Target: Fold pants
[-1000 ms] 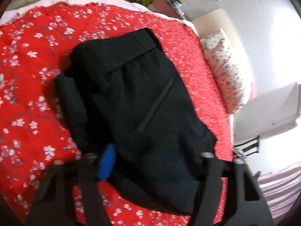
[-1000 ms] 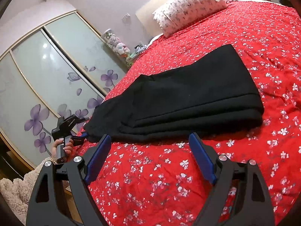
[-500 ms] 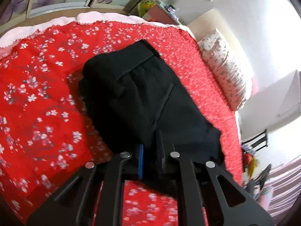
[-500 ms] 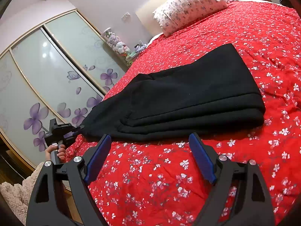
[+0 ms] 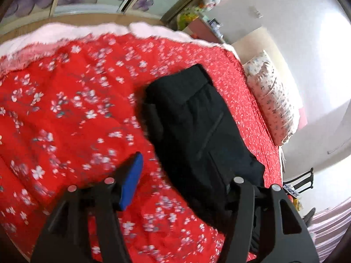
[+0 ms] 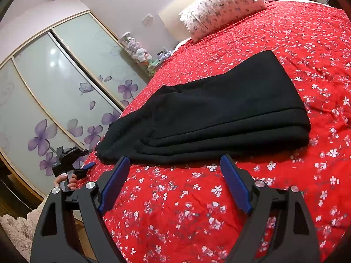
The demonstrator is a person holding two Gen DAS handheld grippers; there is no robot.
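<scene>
Two grippers stand open: left gripper [image 5: 182, 179], jaws just opened, nothing between them, sits nearer the black pants [image 6: 208, 118], whose long axis crosses the frame above the right gripper [image 6: 175, 184].

It was a home bedroom: a bed with a red white-flowered bedspread [image 6: 285, 43], a floral-print pillow [image 6: 219, 6], a frosted sliding-door wardrobe with purple flowers [image 6: 54, 92] and small plush toys [image 6: 138, 50].

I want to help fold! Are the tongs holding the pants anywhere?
No. Both the left tongs and right tongs are open; the black pants lie loose on the bed.
</scene>
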